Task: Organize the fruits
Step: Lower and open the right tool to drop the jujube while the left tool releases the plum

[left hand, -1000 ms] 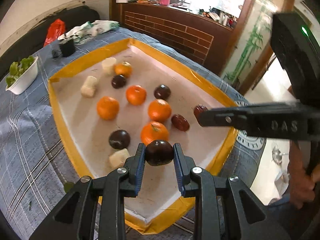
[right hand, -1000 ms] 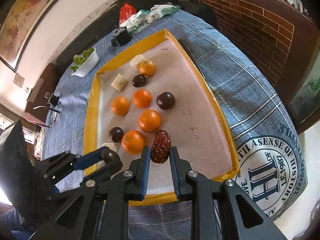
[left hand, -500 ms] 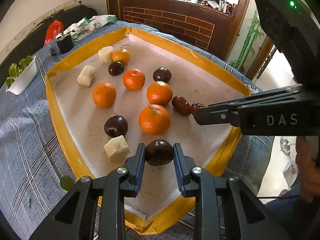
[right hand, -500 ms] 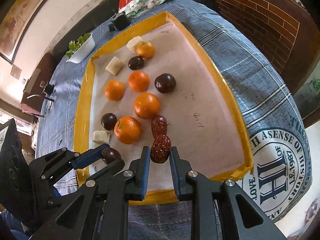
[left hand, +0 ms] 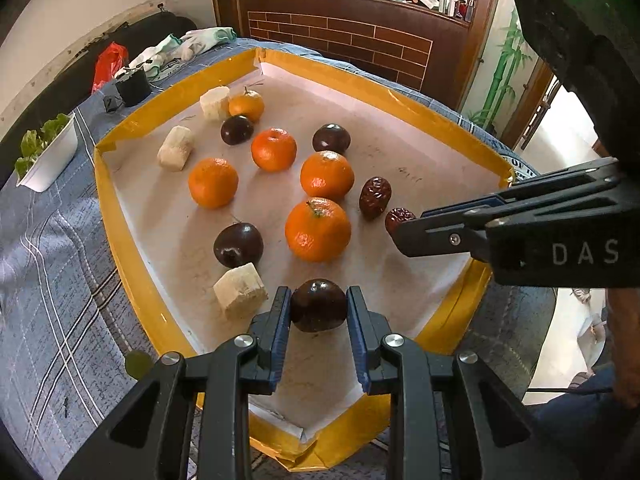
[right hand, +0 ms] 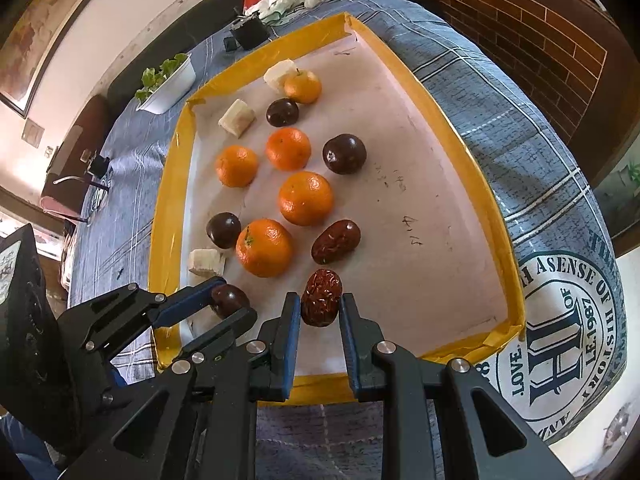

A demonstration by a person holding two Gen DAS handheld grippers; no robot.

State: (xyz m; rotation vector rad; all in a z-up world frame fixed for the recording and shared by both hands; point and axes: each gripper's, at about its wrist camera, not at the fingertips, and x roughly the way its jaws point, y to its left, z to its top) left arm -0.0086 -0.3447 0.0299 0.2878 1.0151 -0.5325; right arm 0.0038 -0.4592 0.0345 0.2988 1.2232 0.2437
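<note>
Oranges (left hand: 318,230) number five, dark plums (left hand: 318,305) four, red dates (right hand: 321,297) two.

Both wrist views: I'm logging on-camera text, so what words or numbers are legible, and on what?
"DAS": side of the right gripper body.
"H", "A SENSE OF HISTORY", "LOVE", "L.F.E.1987": round emblem on the tablecloth; partly warped, reading unsure.
Pen scribbles on the tray liner: unreadable.
</note>
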